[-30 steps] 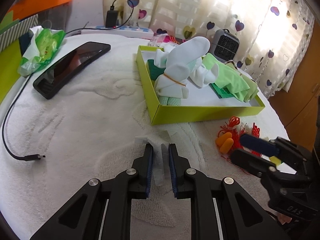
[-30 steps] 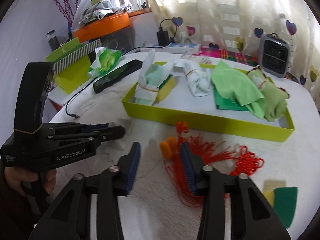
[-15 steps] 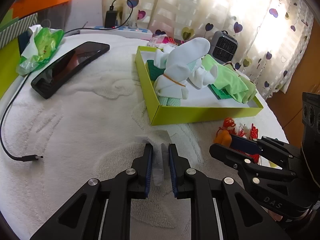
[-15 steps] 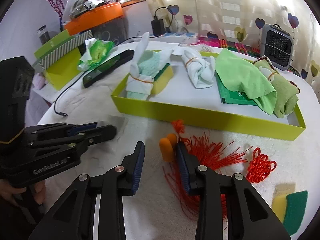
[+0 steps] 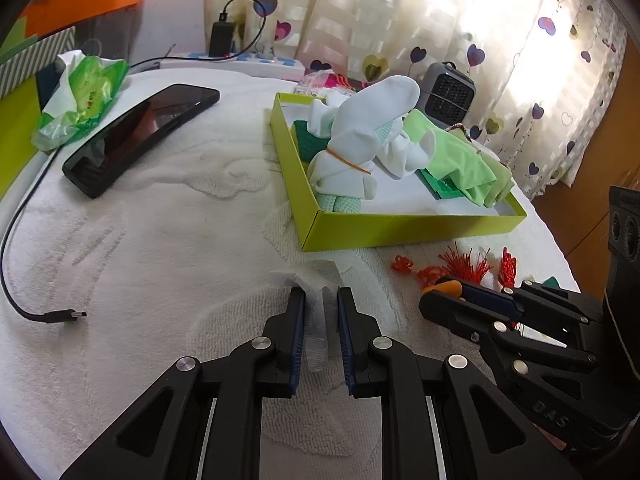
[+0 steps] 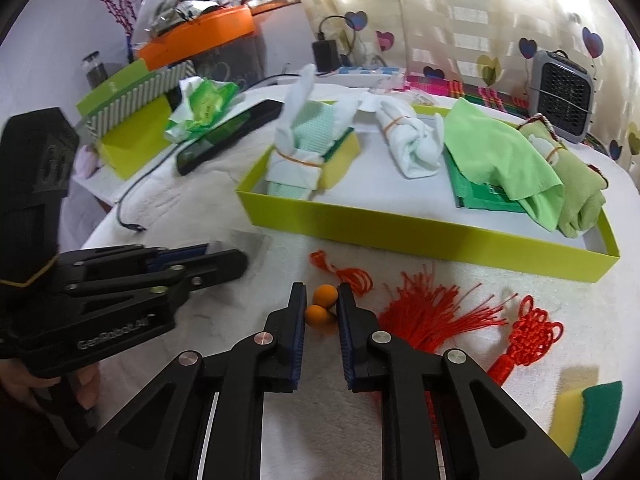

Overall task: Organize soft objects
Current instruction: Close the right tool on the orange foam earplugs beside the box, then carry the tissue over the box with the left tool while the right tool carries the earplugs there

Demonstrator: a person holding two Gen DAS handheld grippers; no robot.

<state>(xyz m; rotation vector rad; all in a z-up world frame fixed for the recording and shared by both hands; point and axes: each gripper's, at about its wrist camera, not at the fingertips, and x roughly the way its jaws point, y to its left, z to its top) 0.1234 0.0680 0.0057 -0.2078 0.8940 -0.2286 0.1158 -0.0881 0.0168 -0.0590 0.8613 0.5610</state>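
My left gripper (image 5: pixel 321 312) is clamped on a white tissue (image 5: pixel 316 292) on the table (image 5: pixel 160 240). My right gripper (image 6: pixel 322 308) has just been closing and now pinches two orange earplugs (image 6: pixel 322 306), near the green tray (image 6: pixel 400 230).

White towel-covered table (image 5: pixel 168 240) bears green tray (image 6: pixel 400 228), phone (image 5: pixel 140 136), red tassel (image 6: pixel 436 312).

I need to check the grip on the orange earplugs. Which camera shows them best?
The right wrist view: both earplugs sit in plain sight between the right gripper jaws, which have just been closing. The left wrist view shows only an orange sliver behind that gripper.
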